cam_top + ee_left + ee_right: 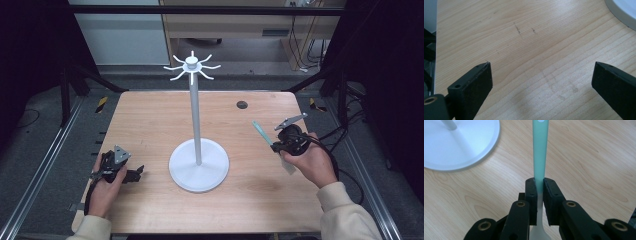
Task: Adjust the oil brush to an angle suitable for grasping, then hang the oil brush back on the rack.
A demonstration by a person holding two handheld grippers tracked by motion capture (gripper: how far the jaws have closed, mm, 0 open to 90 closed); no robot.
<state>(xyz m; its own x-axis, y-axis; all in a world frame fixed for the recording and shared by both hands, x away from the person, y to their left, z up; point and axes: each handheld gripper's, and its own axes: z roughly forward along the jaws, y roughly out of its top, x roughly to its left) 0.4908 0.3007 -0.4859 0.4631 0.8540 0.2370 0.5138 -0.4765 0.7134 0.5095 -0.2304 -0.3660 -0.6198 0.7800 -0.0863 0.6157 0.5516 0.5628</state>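
Your tabletop (150, 115) carries a tall white hook stand (196, 125) at its middle, arms radiating from its top. Your left tool (541, 82) rests low near the left edge, jaws wide apart, empty. Your right tool (538, 192) is clamped on a slim teal-handled utensil (540, 150), lifted right of the stand. It looks light, stiff and smooth, so grip mid-handle, leaving the hole at the handle's end clear.

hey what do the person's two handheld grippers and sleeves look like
Both tongs are black, with flat rectangular jaws on jointed links fastened by brass-coloured rivets. The left tongs and right tongs each carry a grey three-cornered plate on top. A black cable trails from each. The person's sleeves are cream-coloured.
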